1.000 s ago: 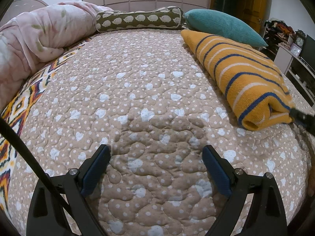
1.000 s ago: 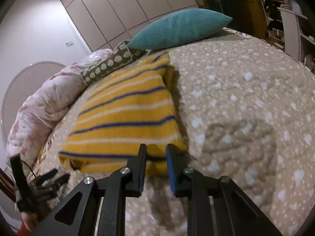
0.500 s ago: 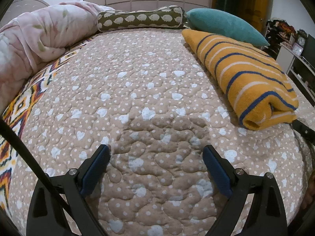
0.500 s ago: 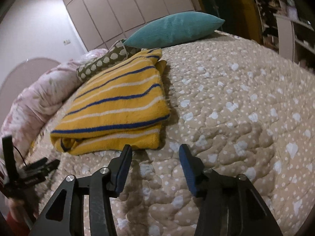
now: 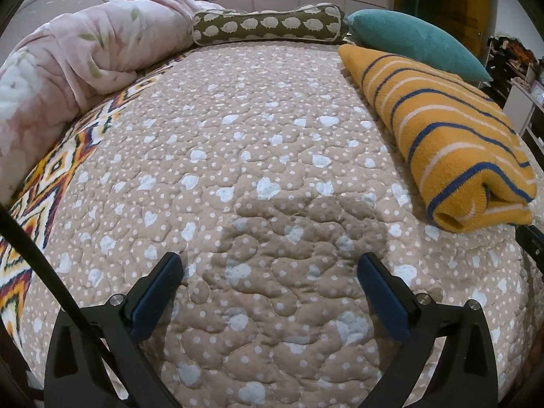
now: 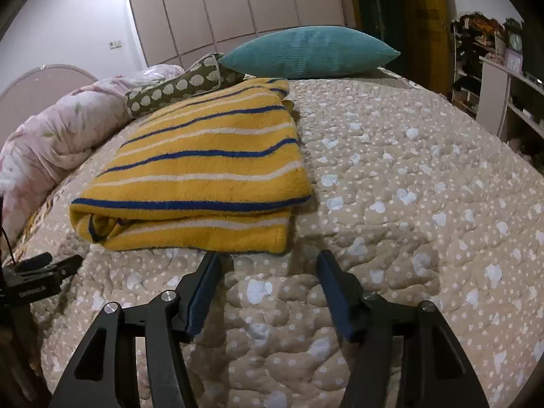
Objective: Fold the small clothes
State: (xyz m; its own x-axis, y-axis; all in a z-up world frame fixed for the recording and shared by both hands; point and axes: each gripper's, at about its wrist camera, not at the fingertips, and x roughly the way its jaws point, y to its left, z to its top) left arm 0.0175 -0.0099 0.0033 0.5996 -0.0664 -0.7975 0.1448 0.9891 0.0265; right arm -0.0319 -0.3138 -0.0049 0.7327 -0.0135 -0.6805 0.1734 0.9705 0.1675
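A folded yellow garment with blue and white stripes (image 6: 204,176) lies on the beige quilted bedspread (image 6: 425,187). In the left wrist view the garment (image 5: 448,136) is at the right side of the bed. My right gripper (image 6: 268,265) is open and empty, just in front of the garment's near edge, not touching it. My left gripper (image 5: 270,268) is open and empty over the bare bedspread (image 5: 238,142), well left of the garment. The right gripper's tip (image 5: 530,241) shows at the right edge of the left view.
A teal pillow (image 6: 309,51) and an olive bolster with white hedgehogs (image 5: 268,25) lie at the head of the bed. A rolled pink floral duvet (image 5: 78,64) lines the left side. Shelves with clutter (image 6: 493,68) stand right of the bed.
My right gripper has opened, let go of the garment's near edge and pulled back from it. The garment now lies flat. My left gripper has stayed open and nearly still.
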